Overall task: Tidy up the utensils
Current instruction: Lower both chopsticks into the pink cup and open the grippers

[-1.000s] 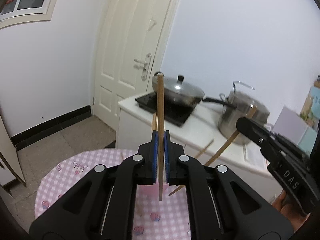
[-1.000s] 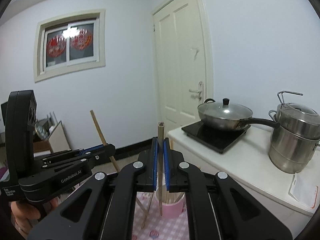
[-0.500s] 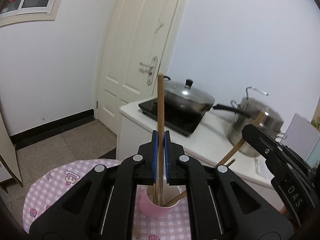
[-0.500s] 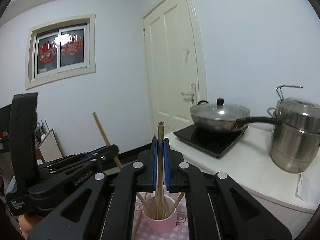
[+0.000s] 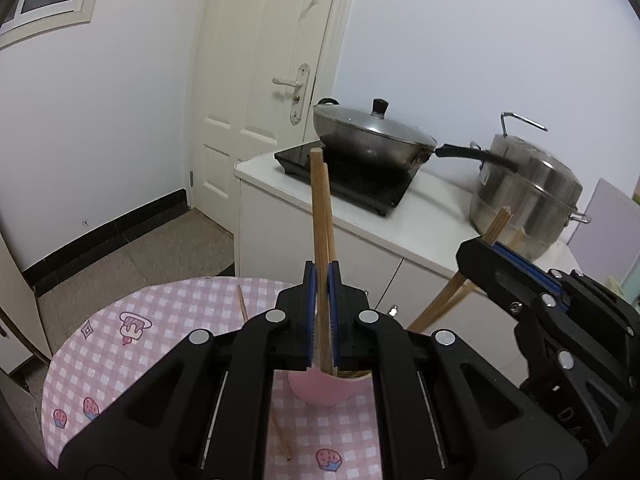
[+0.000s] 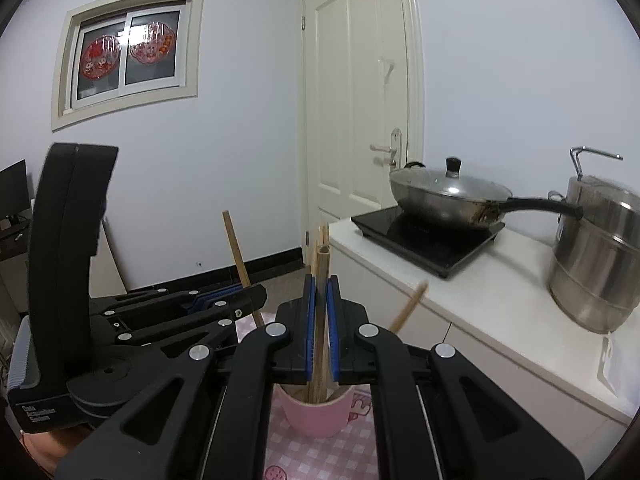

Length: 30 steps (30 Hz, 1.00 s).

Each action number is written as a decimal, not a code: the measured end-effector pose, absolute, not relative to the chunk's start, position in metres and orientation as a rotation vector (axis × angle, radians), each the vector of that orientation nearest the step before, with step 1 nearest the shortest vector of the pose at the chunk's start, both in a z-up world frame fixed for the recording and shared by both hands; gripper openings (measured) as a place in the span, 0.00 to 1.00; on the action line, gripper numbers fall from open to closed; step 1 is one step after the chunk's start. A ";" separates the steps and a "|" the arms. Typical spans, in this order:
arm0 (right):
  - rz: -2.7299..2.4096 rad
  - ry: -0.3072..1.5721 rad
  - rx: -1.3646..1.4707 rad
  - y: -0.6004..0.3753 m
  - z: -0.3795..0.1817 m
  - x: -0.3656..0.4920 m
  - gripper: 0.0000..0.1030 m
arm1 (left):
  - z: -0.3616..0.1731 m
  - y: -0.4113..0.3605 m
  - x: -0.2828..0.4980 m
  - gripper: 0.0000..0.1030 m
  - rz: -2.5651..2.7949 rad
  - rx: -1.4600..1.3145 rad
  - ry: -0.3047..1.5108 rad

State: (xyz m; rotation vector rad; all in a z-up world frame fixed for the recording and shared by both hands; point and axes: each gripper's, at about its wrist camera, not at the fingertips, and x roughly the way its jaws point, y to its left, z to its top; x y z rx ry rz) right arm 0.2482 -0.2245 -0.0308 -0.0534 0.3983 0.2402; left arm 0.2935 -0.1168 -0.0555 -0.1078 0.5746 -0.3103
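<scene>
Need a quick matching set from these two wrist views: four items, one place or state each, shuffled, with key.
Items
1. pink cup
2. lidded wok
3. steel steamer pot
4. loose chopstick

Places or states
A. on the black cooktop
B. lying flat on the checked tablecloth
C. standing on the table, chopsticks inside
D. on the white counter, right of the cooktop

Pairs: 1-C, 2-A, 3-D, 4-B

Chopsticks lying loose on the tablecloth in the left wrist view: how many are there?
2. One chopstick lies on the far side, left of the left hand-held gripper; another chopstick lies nearer, below the pink cup. The gripper body may hide more.
</scene>
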 end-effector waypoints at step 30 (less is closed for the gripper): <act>0.217 0.414 0.008 -0.235 -0.029 0.231 0.27 | -0.047 -0.118 0.270 0.22 -0.323 -0.039 0.622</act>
